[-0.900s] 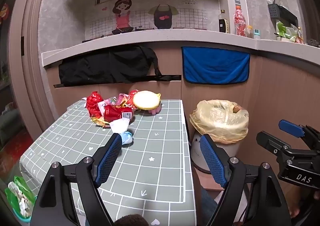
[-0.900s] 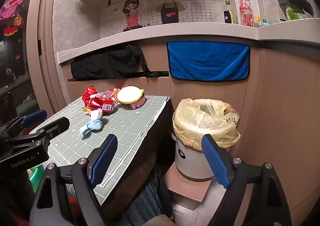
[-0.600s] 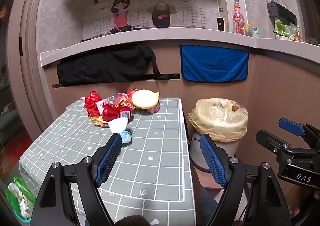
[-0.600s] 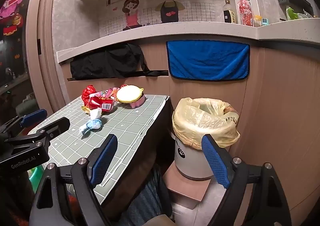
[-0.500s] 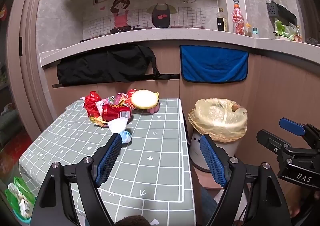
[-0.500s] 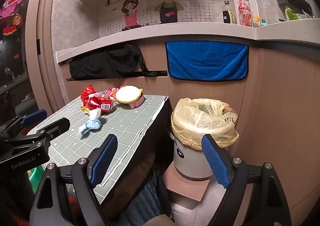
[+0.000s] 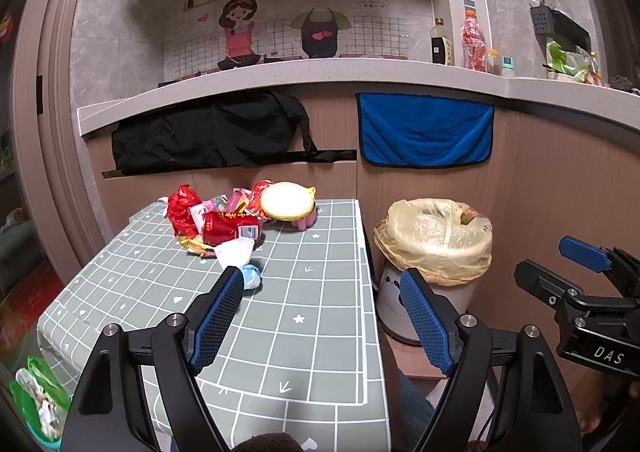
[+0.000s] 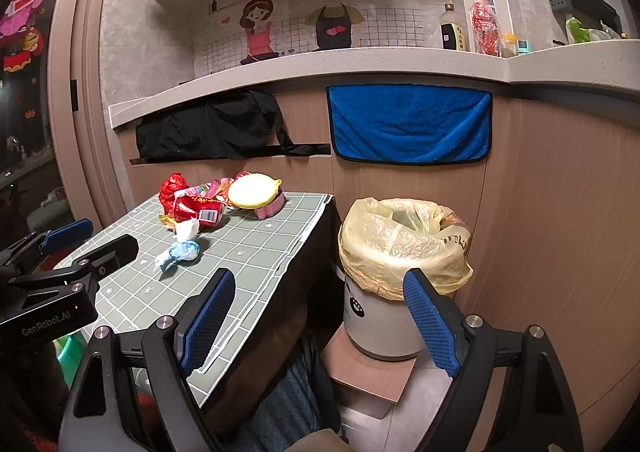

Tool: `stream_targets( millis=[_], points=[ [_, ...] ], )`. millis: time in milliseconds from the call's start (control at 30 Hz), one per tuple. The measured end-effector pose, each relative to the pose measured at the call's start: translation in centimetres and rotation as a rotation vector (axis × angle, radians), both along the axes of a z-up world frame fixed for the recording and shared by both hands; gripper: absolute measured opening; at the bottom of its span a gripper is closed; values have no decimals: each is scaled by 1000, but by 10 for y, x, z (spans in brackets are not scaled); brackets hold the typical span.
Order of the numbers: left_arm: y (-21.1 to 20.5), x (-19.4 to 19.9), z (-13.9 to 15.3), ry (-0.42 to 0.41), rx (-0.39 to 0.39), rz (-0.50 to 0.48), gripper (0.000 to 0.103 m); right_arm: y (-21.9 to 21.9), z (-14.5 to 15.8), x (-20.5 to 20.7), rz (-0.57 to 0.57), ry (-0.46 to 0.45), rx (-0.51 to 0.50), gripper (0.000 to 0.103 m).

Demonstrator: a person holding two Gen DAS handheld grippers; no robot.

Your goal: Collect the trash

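A heap of trash lies at the far end of the grey checked table (image 7: 312, 316): a red can (image 7: 230, 227) (image 8: 199, 208), red and pink wrappers (image 7: 182, 207), a yellow lid on a pink cup (image 7: 287, 201) (image 8: 253, 191), and a white and blue crumpled tissue (image 7: 240, 258) (image 8: 182, 248). A bin with a yellow bag (image 7: 434, 242) (image 8: 402, 248) stands on the floor right of the table. My left gripper (image 7: 322, 292) is open and empty above the table's near part. My right gripper (image 8: 318, 292) is open and empty, held between table edge and bin.
A wooden counter wall stands behind with a black bag (image 7: 212, 131) and a blue towel (image 7: 424, 129) hanging on it. Bottles (image 7: 472, 35) stand on the counter top. A green bag (image 7: 38, 392) lies on the floor at the left. The bin stands on a low wooden block (image 8: 368, 372).
Both grippers have shifted only slightly; the view has barely changed. Both stay open and empty.
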State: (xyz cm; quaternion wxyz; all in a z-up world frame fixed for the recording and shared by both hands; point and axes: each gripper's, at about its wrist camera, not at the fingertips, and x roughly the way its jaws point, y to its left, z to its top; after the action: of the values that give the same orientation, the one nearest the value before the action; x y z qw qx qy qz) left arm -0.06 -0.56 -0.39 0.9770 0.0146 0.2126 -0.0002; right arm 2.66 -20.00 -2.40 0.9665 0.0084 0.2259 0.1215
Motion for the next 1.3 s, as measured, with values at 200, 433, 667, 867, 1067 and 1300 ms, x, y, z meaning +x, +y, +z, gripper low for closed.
stream_targets(
  millis=[200, 433, 667, 867, 1067, 1300],
  points=[
    [1, 0, 0, 0, 0, -2, 80, 0, -1, 0, -2, -4, 0, 84],
    [2, 0, 0, 1, 0, -4, 81, 1, 0, -1, 2, -3, 2, 84],
    [1, 2, 1, 1, 1, -5, 81, 1, 0, -1, 1, 2, 6, 84],
    [1, 3, 1, 1, 1, -6, 81, 1, 0, -1, 3, 2, 8, 84],
    [2, 3, 1, 1, 1, -7, 81, 0, 0, -1, 1, 1, 7, 84],
    [2, 3, 1, 0, 1, -8, 81, -2, 1, -1, -1, 0, 10, 84]
  ],
)
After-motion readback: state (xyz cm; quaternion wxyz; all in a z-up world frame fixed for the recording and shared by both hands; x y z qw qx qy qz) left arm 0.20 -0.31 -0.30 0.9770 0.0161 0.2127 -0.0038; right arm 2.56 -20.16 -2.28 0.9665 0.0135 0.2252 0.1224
